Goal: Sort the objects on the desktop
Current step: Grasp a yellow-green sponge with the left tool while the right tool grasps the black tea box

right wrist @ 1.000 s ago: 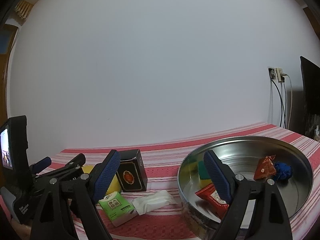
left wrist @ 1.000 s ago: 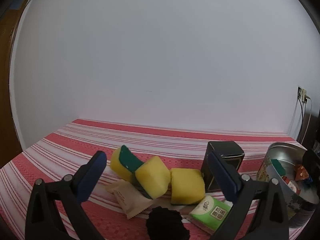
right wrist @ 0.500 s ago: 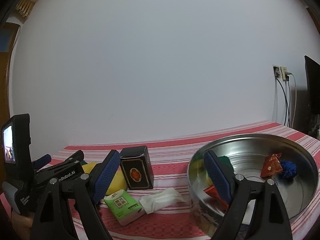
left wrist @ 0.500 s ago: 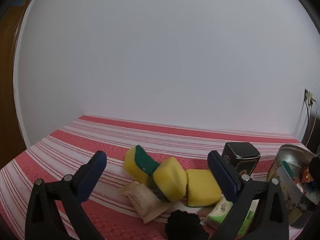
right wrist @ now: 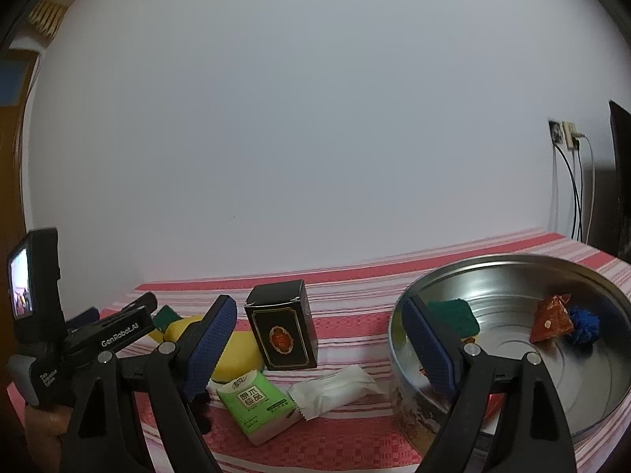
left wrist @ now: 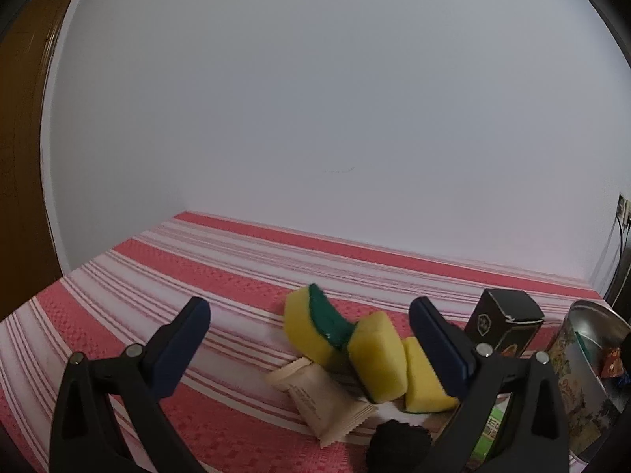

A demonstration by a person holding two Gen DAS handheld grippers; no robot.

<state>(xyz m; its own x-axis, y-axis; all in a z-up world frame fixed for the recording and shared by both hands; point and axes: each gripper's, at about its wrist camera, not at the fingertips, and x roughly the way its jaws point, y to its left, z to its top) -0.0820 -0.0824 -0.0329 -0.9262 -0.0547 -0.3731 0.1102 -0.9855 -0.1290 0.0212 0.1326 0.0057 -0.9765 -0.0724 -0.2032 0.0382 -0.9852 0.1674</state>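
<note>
**A:** Sorting is partway through, I'd say. The round metal tin [right wrist: 591, 406] already holds a green scouring sponge [right wrist: 453, 315], a red pyramid-shaped packet [right wrist: 550, 319], a blue pompom [right wrist: 583, 325] and a red wrapper low behind the right gripper's pad.

**B:** And plenty left on the striped tablecloth [left wrist: 177, 287]. Three yellow sponges [left wrist: 378, 354] bunched together, one leaning with its green face up, a beige sachet [left wrist: 319, 402] just in front, a black pompom [left wrist: 398, 445] nearest the camera.

**A:** Add the black carton [right wrist: 282, 325] standing upright, the green tissue pack [right wrist: 256, 404] and a white sachet [right wrist: 335, 390] beside it, all outside the tin.

**B:** Grippers?

**A:** Left gripper [left wrist: 309, 339] is spread wide, nothing between the pads, aimed at the sponge cluster. Right gripper [right wrist: 319, 341] is spread too and empty, hanging between the carton and the tin's rim.

**B:** So roughly four in, seven or so to go, and no pick underway yet.
</note>
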